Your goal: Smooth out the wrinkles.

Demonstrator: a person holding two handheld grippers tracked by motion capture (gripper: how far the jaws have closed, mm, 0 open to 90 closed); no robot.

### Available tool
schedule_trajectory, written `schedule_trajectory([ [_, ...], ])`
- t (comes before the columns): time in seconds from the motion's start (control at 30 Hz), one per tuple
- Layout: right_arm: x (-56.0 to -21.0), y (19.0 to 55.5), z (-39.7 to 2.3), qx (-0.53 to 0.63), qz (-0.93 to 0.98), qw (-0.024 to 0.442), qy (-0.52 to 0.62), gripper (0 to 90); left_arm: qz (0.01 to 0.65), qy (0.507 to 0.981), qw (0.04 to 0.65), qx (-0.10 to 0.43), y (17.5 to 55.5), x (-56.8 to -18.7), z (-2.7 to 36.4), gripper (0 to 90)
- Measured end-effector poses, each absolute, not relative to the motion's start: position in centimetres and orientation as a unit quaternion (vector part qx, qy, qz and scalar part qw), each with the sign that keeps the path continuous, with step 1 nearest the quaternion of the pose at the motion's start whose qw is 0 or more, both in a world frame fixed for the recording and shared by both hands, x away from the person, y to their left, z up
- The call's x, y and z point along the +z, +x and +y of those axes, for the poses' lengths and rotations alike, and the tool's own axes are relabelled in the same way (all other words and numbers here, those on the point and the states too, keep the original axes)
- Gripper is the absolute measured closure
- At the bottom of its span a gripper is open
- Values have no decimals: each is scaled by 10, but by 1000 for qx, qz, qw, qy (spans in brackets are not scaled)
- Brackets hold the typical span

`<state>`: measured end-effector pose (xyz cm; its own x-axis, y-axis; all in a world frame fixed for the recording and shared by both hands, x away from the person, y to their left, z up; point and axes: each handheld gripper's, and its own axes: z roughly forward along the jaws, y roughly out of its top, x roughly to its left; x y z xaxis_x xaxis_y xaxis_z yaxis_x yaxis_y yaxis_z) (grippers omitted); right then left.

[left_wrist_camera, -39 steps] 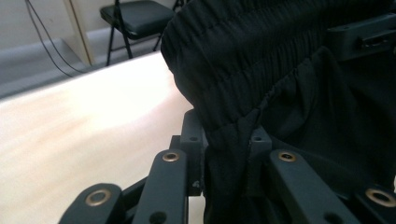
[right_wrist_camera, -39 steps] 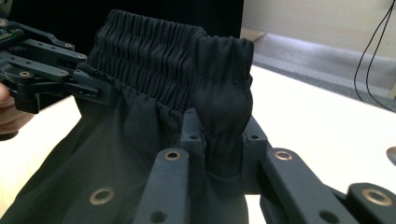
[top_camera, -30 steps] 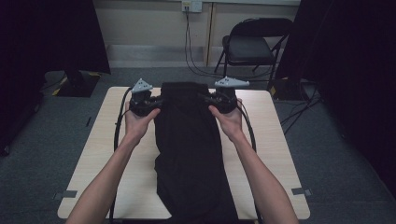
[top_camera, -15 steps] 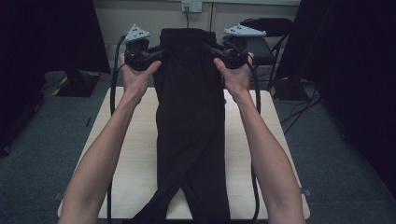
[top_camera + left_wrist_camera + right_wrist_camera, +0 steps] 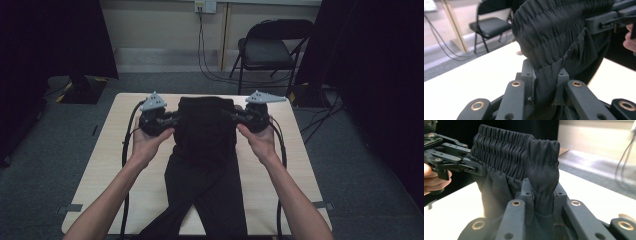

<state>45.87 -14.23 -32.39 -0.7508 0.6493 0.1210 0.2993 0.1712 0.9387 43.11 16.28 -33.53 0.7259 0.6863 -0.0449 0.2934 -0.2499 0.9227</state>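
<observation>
Black trousers [image 5: 207,150] lie lengthwise on the light wooden table [image 5: 110,165], with the elastic waistband [image 5: 206,105] at the far end and the legs running off the near edge. My left gripper [image 5: 172,120] is shut on the waistband's left corner, the gathered cloth [image 5: 546,82] pinched between its jaws. My right gripper [image 5: 234,116] is shut on the right corner, where the ribbed band [image 5: 542,185] bunches between the pads. In the left gripper view the right gripper [image 5: 609,20] shows beyond the band. In the right gripper view the left gripper [image 5: 446,155] shows at the left.
A black folding chair [image 5: 270,50] stands beyond the table's far right corner, with cables [image 5: 205,55] hanging from a wall socket beside it. Dark curtains flank both sides. Bare tabletop lies left and right of the trousers.
Both grippers rose and went far with the waistband half a second ago, lifting the trousers, and have now come back down near the table's far end, the legs spreading apart.
</observation>
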Motion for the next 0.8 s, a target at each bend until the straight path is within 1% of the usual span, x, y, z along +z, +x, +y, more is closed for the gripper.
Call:
schedule_trajectory([
  [0.07, -333, 444, -145, 557, 757, 141, 311, 769, 322, 772, 521, 167, 417, -343, 163, 763],
  [0.13, -342, 428, -147, 548, 766, 128, 311, 769, 320, 786, 506, 156, 404, -352, 163, 760],
  [0.23, -353, 412, -149, 541, 773, 104, 315, 767, 320, 790, 507, 129, 384, -366, 166, 753],
  [0.3, -367, 399, -149, 532, 779, 90, 319, 766, 331, 796, 496, 104, 374, -386, 167, 748],
  [0.37, -385, 391, -146, 512, 791, 86, 324, 765, 340, 808, 472, 91, 371, -406, 165, 743],
  [0.4, -394, 391, -145, 503, 795, 81, 328, 765, 345, 817, 456, 78, 371, -424, 164, 742],
  [0.43, -412, 391, -143, 482, 807, 74, 333, 765, 347, 821, 448, 72, 372, -436, 164, 740],
  [0.53, -442, 396, -140, 461, 814, 56, 351, 763, 359, 831, 421, 53, 379, -463, 162, 738],
  [0.6, -463, 403, -137, 440, 818, 47, 367, 759, 359, 840, 402, 61, 387, -477, 160, 732],
  [0.63, -472, 407, -135, 436, 817, 37, 377, 757, 374, 838, 393, 55, 393, -485, 161, 728],
  [0.67, -479, 411, -132, 424, 822, 34, 380, 753, 385, 831, 399, 45, 397, -488, 163, 721],
  [0.7, -481, 413, -131, 420, 826, 40, 375, 751, 392, 827, 401, 44, 400, -489, 165, 718],
  [0.77, -484, 420, -128, 416, 827, 48, 375, 753, 379, 838, 388, 66, 405, -489, 162, 715],
  [0.8, -487, 424, -126, 410, 830, 59, 373, 755, 381, 837, 383, 84, 411, -489, 160, 715],
])
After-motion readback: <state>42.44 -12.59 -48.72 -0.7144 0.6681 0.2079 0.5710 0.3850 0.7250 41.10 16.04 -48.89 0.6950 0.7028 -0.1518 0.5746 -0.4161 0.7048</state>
